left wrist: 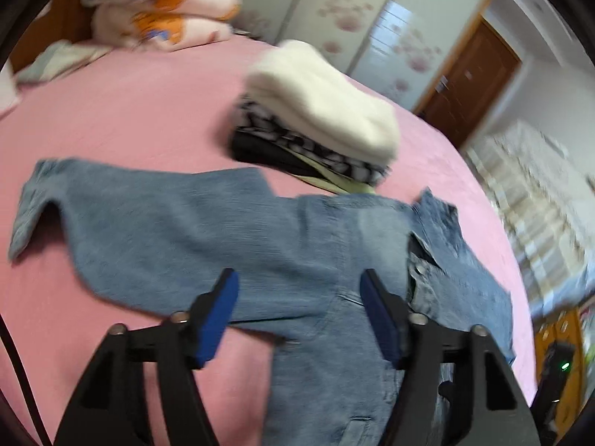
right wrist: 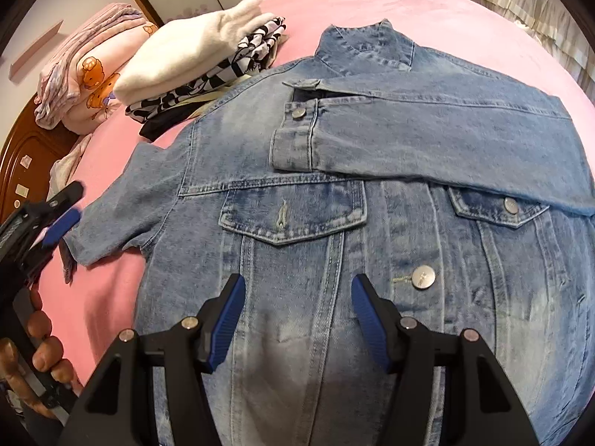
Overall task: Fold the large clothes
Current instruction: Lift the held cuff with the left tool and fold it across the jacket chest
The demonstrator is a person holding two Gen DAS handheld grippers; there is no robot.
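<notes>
Both hand-held grippers [left wrist: 299, 312] [right wrist: 297, 316] gape above jacket [right wrist: 334, 223]

Faded, coarse denim jacket [right wrist: 334, 193] with shiny metal buttons [right wrist: 423, 277]; soft matt pink bedspread [right wrist: 372, 3]; fluffy white fleece [right wrist: 186, 52].

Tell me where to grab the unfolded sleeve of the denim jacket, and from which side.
Grip the unfolded sleeve at its cuff end with the left gripper, coming from the jacket's outer side. That end lies flat on the pink bedsheet with its edge free, clear of the denim jacket body.
</notes>
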